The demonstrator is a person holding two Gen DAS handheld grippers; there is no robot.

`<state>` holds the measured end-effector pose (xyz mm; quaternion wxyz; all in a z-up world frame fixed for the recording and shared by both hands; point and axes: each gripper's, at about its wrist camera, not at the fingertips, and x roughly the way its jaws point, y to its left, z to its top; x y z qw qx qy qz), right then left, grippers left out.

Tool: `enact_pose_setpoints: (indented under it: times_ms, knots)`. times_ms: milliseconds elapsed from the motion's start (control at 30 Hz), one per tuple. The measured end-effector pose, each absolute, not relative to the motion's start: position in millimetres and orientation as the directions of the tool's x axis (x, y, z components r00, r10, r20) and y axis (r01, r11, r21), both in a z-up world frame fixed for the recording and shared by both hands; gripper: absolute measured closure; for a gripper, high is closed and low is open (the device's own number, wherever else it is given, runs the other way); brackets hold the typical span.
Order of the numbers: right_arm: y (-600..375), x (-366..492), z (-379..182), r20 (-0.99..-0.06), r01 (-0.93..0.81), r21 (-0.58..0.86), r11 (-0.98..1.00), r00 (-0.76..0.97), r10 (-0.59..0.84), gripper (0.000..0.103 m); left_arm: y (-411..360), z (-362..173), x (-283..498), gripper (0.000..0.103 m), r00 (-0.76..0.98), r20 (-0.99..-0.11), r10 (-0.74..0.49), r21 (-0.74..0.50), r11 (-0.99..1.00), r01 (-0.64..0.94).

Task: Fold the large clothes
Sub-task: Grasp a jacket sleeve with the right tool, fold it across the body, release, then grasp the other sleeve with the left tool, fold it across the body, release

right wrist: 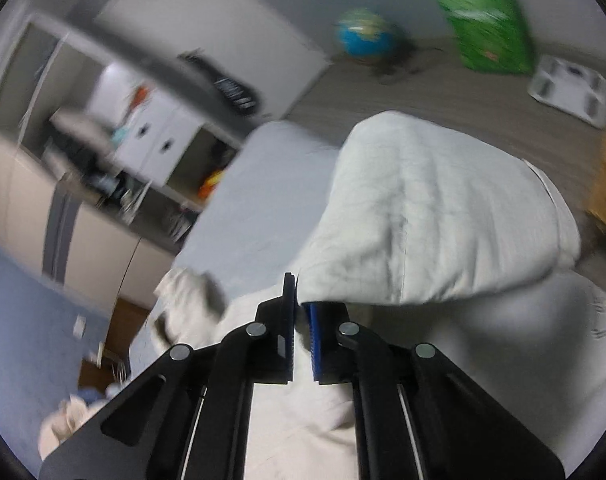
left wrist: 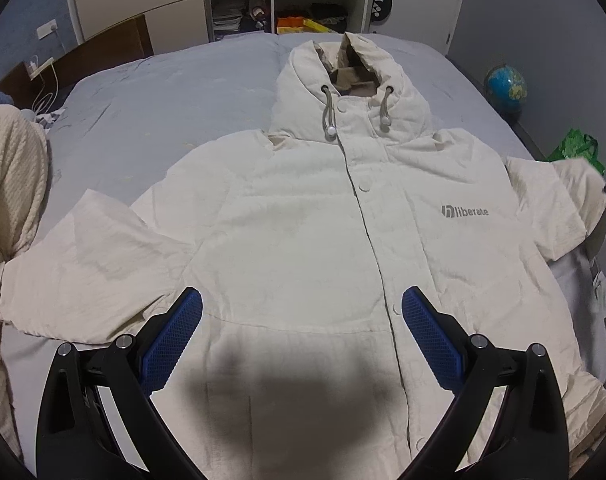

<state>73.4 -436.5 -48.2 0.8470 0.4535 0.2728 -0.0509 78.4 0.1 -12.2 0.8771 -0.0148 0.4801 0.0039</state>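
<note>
Right sleeve goes up for the first fold.
The jacket [left wrist: 323,240] lies face up on the bed [left wrist: 163,92]; right gripper [right wrist: 301,308] pinches its sleeve [right wrist: 435,208], left gripper [left wrist: 301,332] hovers wide open, empty. Better carry the sleeve straight across the chest.

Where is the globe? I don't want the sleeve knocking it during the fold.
The globe sits on the floor off the bed's far right side, beyond the green bag; the right wrist view shows it left of that bag.
</note>
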Motion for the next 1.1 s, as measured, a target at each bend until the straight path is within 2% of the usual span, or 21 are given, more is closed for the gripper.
enact_pose_setpoints:
  times_ms: [133,267,500,800,900,1033,1100]
  knots:
    - [-372,88,-12,-0.473,0.194,0.711,0.677,0.843,0.256,0.099,10,-8,75,0.007,0.548,-0.837,-0.004,-0.032,0.999,-0.041]
    - [-303,98,-1,-0.501,0.100,0.654,0.750,0.800,0.330,0.099,20,-4,73,0.007,0.550,-0.835,-0.001,-0.042,0.997,-0.063]
    - [-190,104,-12,-0.603,-0.058,0.542,0.839,0.669,0.436,0.099,34,1,67,0.007,0.555,-0.832,0.009,-0.046,0.995,-0.084]
    - [-124,102,-64,-0.775,-0.157,0.382,0.911,0.482,0.408,0.099,40,-6,70,0.007,0.534,-0.846,0.002,-0.066,0.992,-0.107]
    - [-118,105,-79,-0.817,-0.152,0.384,0.911,0.404,0.412,0.091,38,-8,70,0.007,0.531,-0.848,0.007,-0.054,0.994,-0.100]
    - [-123,104,-84,-0.825,-0.150,0.410,0.900,0.360,0.436,0.052,34,-12,70,0.007,0.519,-0.854,0.020,-0.032,0.995,-0.092]
    - [-130,102,-76,-0.811,-0.144,0.427,0.893,0.376,0.449,0.050,31,-15,70,0.007,0.516,-0.856,0.023,-0.025,0.996,-0.086]
